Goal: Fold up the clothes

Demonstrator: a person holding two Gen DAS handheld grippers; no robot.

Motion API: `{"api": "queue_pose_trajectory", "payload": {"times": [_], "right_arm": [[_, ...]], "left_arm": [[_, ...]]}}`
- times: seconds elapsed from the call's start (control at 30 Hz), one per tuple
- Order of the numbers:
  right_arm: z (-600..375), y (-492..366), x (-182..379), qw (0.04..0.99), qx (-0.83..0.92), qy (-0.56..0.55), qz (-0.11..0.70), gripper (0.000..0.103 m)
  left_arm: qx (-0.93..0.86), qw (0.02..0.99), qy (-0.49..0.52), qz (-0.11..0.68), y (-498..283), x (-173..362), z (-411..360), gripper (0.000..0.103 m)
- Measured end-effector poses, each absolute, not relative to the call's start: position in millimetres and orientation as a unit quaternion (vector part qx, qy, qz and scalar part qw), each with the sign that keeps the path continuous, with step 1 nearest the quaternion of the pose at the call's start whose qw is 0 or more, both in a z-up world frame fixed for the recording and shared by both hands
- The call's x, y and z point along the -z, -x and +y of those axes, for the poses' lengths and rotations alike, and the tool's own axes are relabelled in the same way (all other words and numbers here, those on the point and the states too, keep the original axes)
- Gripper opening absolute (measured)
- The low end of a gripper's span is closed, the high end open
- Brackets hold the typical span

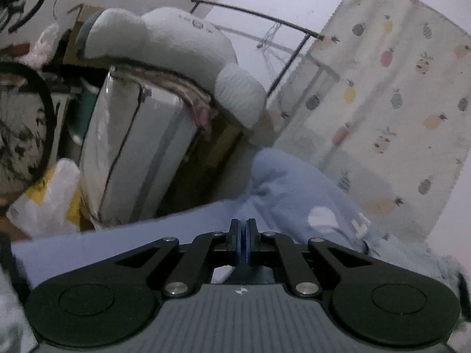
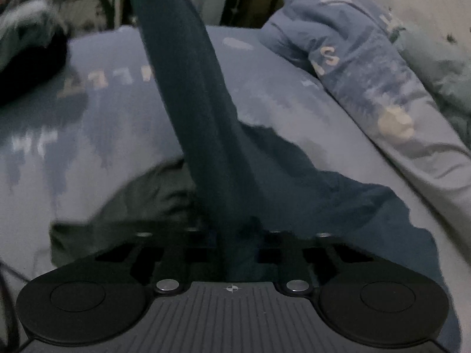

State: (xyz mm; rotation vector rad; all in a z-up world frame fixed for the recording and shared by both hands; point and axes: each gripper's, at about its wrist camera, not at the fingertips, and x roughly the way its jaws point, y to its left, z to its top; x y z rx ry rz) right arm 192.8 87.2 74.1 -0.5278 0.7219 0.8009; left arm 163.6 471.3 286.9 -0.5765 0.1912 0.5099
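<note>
A dark blue garment (image 2: 200,103) rises in a taut band from my right gripper (image 2: 238,244) toward the upper left, and the rest of it lies spread on the bed to the right. My right gripper's jaws are drawn in around the cloth, which covers their tips. In the left wrist view my left gripper (image 1: 243,226) is shut, lifted above the bed, with a thin edge of the dark blue garment (image 1: 243,250) pinched between its pads.
A light blue lettered bed sheet (image 2: 103,103) lies under everything, with a crumpled blue duvet (image 2: 338,44) at the right. An olive-grey cloth (image 2: 141,200) lies left of the gripper. Beyond the bed are a clear storage bag (image 1: 132,147), a grey pillow (image 1: 176,41) and a pineapple-print curtain (image 1: 382,103).
</note>
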Motion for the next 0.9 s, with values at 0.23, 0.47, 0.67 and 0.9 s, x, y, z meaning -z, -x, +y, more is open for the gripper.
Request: {"api": "queue_pose_trajectory", "payload": {"times": [0.23, 0.47, 0.67, 0.9], "right_arm": [[106, -234, -79, 0.803, -0.403, 0.200, 0.392, 0.004], [155, -233, -70, 0.765, -0.432, 0.260, 0.400, 0.004], [196, -253, -85, 0.769, -0.434, 0.256, 0.393, 0.003], [228, -283, -79, 0.773, -0.397, 0.275, 0.412, 0.004]], "left_arm": [[-0.293, 0.912, 0.269, 0.106, -199, -286, 486, 0.002], [-0.252, 0.920, 0.239, 0.184, -202, -223, 457, 0.002], [-0.202, 0.923, 0.242, 0.220, -177, -188, 431, 0.002], [-0.131, 0.945, 0.216, 0.208, -107, -206, 404, 0.002]]}}
